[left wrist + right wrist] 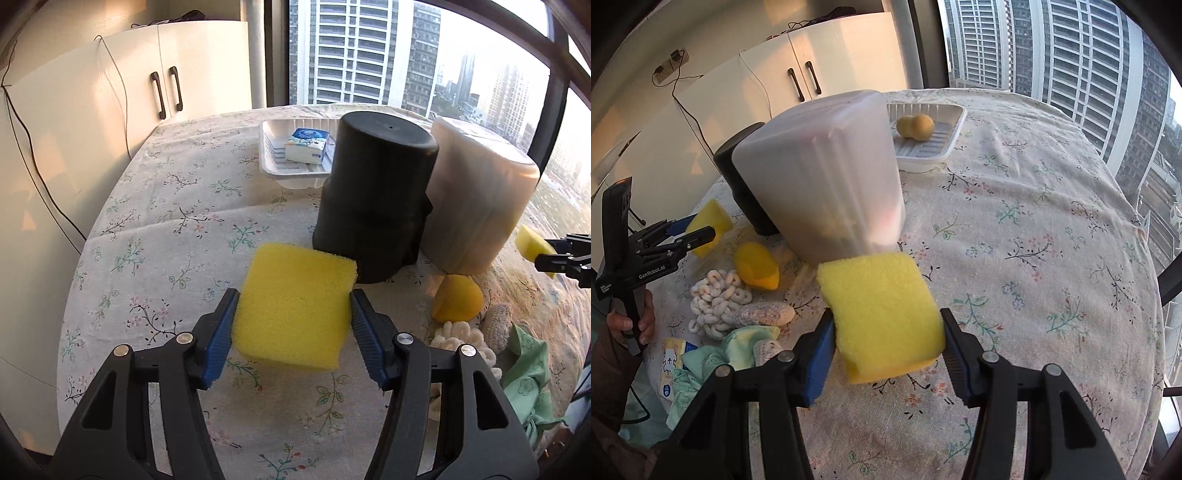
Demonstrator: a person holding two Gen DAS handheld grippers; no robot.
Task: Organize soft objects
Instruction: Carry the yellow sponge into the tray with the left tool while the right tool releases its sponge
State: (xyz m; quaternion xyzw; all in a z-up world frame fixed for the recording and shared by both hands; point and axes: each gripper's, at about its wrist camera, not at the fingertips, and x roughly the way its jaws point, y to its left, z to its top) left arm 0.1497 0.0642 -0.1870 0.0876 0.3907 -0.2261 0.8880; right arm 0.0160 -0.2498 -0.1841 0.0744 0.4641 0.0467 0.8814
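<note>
Above the tabletop, left tool clamps one yellow sponge; right tool clamps another sponge.

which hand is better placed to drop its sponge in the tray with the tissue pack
Left. Its tool holds a sponge with bare cloth ahead up to that tray. The right tool faces the other tray, with the white bin partly in its way.

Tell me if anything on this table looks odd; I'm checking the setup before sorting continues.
Two containers stand upside down, bases up, touching: the black bin and the translucent white bin. Soft items lie loose in a heap beside them: a white knotted piece and a crumpled green cloth.
</note>
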